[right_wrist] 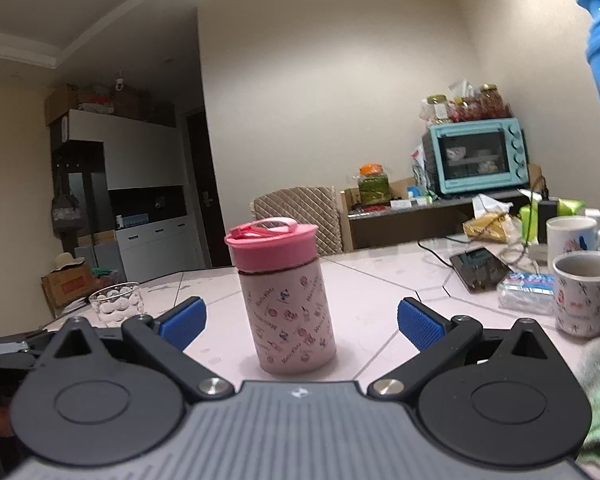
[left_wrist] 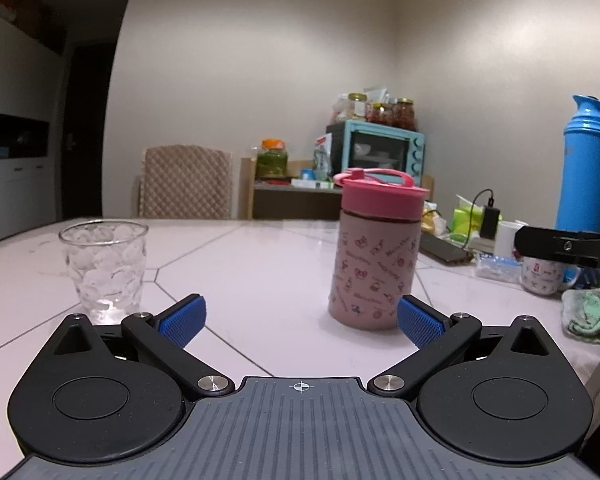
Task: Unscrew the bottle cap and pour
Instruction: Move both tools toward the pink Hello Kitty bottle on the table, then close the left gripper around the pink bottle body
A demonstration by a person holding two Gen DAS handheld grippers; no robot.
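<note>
A pink patterned bottle [left_wrist: 373, 268] with a pink screw cap [left_wrist: 381, 196] stands upright on the white table, ahead and right of my left gripper [left_wrist: 301, 318], which is open and empty. A clear dimpled glass [left_wrist: 104, 270] stands at the left, just beyond the left finger. In the right wrist view the bottle [right_wrist: 290, 312] with its cap [right_wrist: 272, 244] stands just ahead of my open, empty right gripper [right_wrist: 301, 318], slightly left of centre. The glass [right_wrist: 116, 304] is far left. The right gripper also shows in the left wrist view [left_wrist: 563, 246] at the right edge.
A tall blue thermos [left_wrist: 587, 168] stands at the right, with mugs [right_wrist: 583, 296], a phone [right_wrist: 479, 268], a tissue pack [right_wrist: 525, 290] and a green cloth [left_wrist: 587, 314] around it. A chair [right_wrist: 296, 212] and a teal toaster oven [right_wrist: 477, 156] lie beyond the table.
</note>
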